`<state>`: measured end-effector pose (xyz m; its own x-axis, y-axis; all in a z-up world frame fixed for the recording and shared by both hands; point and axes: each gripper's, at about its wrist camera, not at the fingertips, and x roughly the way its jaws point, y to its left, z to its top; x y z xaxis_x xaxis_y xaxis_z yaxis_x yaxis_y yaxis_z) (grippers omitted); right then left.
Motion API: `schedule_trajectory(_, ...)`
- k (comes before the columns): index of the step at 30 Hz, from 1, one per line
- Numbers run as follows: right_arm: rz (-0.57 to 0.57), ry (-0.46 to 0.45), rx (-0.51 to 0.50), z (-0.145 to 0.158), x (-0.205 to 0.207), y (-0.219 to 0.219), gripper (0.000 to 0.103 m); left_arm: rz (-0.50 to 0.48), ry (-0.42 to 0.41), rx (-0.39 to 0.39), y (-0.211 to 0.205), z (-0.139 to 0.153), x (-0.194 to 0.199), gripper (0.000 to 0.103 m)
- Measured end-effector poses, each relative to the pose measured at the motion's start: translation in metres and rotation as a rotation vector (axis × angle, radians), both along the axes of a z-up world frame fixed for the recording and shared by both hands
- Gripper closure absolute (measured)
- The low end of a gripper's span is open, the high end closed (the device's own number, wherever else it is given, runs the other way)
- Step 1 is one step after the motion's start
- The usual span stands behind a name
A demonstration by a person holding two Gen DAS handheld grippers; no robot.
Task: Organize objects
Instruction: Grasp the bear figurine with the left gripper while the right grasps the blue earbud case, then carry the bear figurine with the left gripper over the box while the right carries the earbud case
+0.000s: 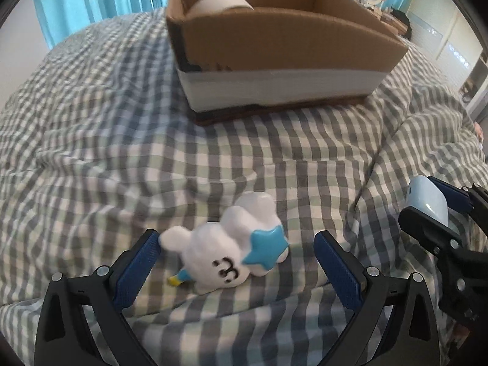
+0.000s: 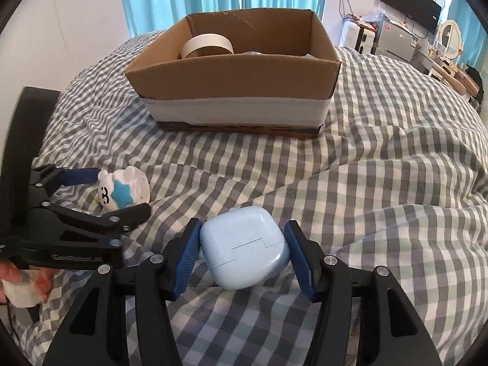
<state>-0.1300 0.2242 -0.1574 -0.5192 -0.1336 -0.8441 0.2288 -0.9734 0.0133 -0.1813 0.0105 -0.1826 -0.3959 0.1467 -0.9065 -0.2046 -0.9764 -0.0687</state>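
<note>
A white toy figure with a blue star lies on the checked bed cover between the fingers of my left gripper, which is open around it. It also shows in the right wrist view. My right gripper is shut on a light blue case, its pads against both sides. The case and right gripper show at the right edge of the left wrist view. An open cardboard box stands farther back on the bed, with a tape roll inside.
The grey and white checked cover is rumpled with folds. A black headboard is at the left. A dresser, mirror and wall screen stand at the far right, blue curtains behind the box.
</note>
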Motion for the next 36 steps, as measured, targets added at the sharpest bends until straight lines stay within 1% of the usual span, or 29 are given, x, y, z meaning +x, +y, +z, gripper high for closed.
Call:
schedule_trajectory(1, 0.001, -0.002, -0.002, 0.000, 0.000, 0.001, 0.047, 0.000, -0.006, 0.000, 0.000, -0.002, -0.001, 0.002)
schedule_trajectory(2, 0.001, -0.002, -0.003, 0.000, 0.001, 0.001, 0.047, 0.000, -0.019, 0.004, 0.000, -0.005, -0.002, 0.007)
schedule_trajectory(3, 0.001, -0.004, -0.005, 0.000, 0.001, 0.002, 0.047, 0.003, -0.027, 0.011, -0.001, -0.006, -0.003, 0.014)
schedule_trajectory(4, 0.001, -0.005, -0.006, 0.000, 0.001, 0.002, 0.047, 0.004, -0.034, 0.021, -0.002, -0.007, -0.004, 0.018)
schedule_trajectory(5, -0.001, -0.005, -0.004, -0.002, 0.001, 0.000, 0.047, 0.003, -0.039, 0.034, -0.004, -0.007, -0.004, 0.027)
schedule_trajectory(6, 0.000, -0.005, -0.004, -0.002, 0.001, -0.001, 0.047, 0.005, -0.041, 0.042, -0.005, -0.007, -0.005, 0.032)
schedule_trajectory(11, 0.005, 0.004, 0.005, 0.000, 0.005, -0.005, 0.047, 0.000, -0.029, 0.037, -0.005, -0.001, 0.000, 0.032)
schedule_trajectory(17, 0.007, 0.024, 0.032, 0.005, 0.017, -0.008, 0.047, 0.001, 0.011, 0.015, -0.005, 0.019, 0.014, 0.032)
schedule_trajectory(20, 0.012, 0.040, 0.051, 0.010, 0.023, -0.011, 0.047, -0.001, 0.033, 0.021, -0.005, 0.030, 0.027, 0.032)
schedule_trajectory(24, 0.012, 0.063, 0.062, 0.020, 0.032, -0.012, 0.047, -0.010, 0.057, 0.012, -0.006, 0.041, 0.049, 0.032)
schedule_trajectory(26, 0.010, 0.077, 0.061, 0.026, 0.038, -0.012, 0.047, -0.010, 0.067, 0.013, -0.001, 0.045, 0.052, 0.032)
schedule_trajectory(27, 0.011, 0.082, 0.060, 0.029, 0.040, -0.012, 0.047, -0.010, 0.075, 0.013, -0.004, 0.046, 0.059, 0.032)
schedule_trajectory(32, 0.032, 0.107, 0.070, 0.041, 0.056, -0.015, 0.047, -0.007, 0.117, 0.011, -0.003, 0.061, 0.069, 0.032)
schedule_trajectory(36, 0.036, 0.132, 0.042, 0.056, 0.068, -0.014, 0.047, -0.005, 0.160, 0.012, -0.001, 0.079, 0.080, 0.032)
